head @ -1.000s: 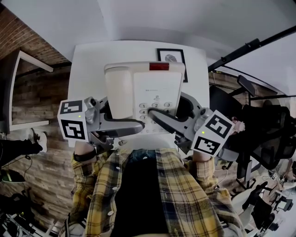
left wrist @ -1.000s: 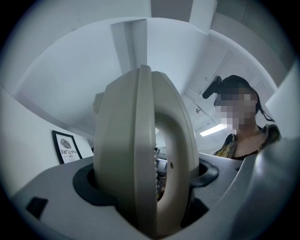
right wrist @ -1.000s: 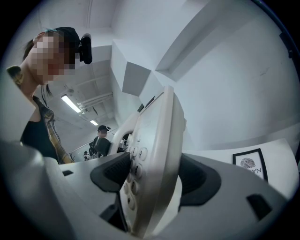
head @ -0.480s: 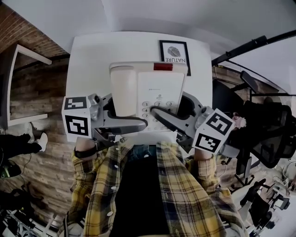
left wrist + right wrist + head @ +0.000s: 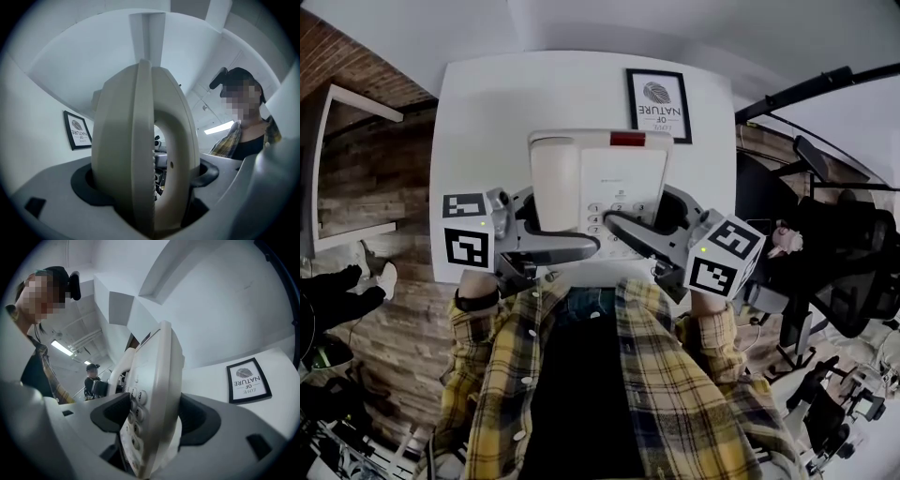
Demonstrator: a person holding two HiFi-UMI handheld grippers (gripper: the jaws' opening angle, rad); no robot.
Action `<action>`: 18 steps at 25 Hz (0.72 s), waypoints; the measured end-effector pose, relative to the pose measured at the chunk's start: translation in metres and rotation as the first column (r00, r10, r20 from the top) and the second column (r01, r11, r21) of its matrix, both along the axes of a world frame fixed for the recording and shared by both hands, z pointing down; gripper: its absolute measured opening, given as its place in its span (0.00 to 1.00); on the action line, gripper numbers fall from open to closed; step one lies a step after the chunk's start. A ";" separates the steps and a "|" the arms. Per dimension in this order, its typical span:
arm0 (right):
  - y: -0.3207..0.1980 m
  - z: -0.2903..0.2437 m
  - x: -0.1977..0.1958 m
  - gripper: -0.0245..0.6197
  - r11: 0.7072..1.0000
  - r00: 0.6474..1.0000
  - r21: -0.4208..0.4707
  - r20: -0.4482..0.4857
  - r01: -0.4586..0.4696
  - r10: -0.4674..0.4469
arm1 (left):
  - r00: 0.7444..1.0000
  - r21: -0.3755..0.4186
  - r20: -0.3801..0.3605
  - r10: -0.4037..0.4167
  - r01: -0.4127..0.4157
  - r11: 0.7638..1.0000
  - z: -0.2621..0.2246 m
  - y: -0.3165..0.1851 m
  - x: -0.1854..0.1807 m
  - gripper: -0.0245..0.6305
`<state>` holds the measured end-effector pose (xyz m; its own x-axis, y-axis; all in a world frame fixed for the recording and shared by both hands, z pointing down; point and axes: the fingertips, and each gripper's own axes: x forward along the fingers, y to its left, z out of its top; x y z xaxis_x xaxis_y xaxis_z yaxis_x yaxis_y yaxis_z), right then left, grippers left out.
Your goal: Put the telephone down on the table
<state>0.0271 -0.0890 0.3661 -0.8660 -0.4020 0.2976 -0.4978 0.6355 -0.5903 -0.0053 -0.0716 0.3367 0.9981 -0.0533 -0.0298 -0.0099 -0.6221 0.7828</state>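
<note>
1. While I am looking through the head view, both tongs are clamping the cream telephone [image 5: 600, 192] over the near part of the white desk [image 5: 487, 122]. The left tongs [image 5: 546, 228] are gripping its handset side and the right tongs [image 5: 652, 217] its keypad side. A framed print [image 5: 659, 105] is lying on the desk just beyond it. I cannot tell whether the telephone's underside is touching the desk.
2. In the left gripper view, the left tongs [image 5: 147, 180] are pressing their dark pads against both faces of the handset [image 5: 136, 154], which is standing edge-on between them. The framed print [image 5: 77, 130] is showing at the left.
3. In the right gripper view, the right tongs [image 5: 154, 420] are squeezing the telephone's [image 5: 154, 394] body at the keypad [image 5: 136, 404]. One pad is sitting on the number keys and the other on the back.
</note>
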 end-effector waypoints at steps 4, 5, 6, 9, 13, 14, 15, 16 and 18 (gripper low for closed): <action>0.002 0.021 0.003 0.49 0.999 1.000 -0.039 -0.002 -0.003 0.002 | 1.000 0.009 0.028 0.013 -0.014 1.000 0.019 0.002 0.004 0.70; 0.002 0.026 0.004 0.49 0.999 1.000 -0.050 -0.002 -0.006 0.006 | 0.999 0.003 0.029 0.015 -0.015 1.000 0.024 0.002 0.005 0.71; 0.002 0.031 0.006 0.49 0.998 1.000 -0.059 -0.002 -0.009 0.009 | 0.999 -0.004 0.028 0.016 -0.016 1.000 0.028 0.001 0.006 0.71; 0.002 0.044 0.009 0.49 0.996 1.000 -0.082 -0.007 -0.015 0.015 | 1.000 -0.019 0.025 0.018 -0.017 1.000 0.041 0.000 0.009 0.71; 0.003 0.063 0.013 0.49 0.993 1.000 -0.118 -0.011 -0.017 0.016 | 0.998 -0.029 0.046 0.032 -0.030 0.999 0.058 0.001 0.014 0.71; 0.003 0.068 0.013 0.49 0.992 1.000 -0.128 -0.009 -0.020 0.019 | 0.998 -0.032 0.054 0.034 -0.033 0.999 0.063 0.001 0.014 0.71; 0.003 0.073 0.014 0.49 0.990 1.000 -0.137 -0.007 -0.023 0.022 | 0.998 -0.036 0.060 0.036 -0.034 0.999 0.067 0.000 0.015 0.71; 0.003 0.077 0.014 0.49 0.989 1.000 -0.147 -0.006 -0.025 0.025 | 0.997 -0.043 0.062 0.036 -0.034 0.998 0.071 0.000 0.016 0.71; 0.003 0.085 0.015 0.49 0.986 1.000 -0.165 -0.007 -0.028 0.027 | 0.998 -0.063 0.056 0.032 -0.029 0.998 0.079 -0.002 0.017 0.71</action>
<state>0.0421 -0.0864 0.4514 -0.8538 -0.3709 0.3654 -0.5166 0.5158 -0.6835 0.0114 -0.0732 0.4156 0.9993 -0.0228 0.0296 -0.0373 -0.5731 0.8186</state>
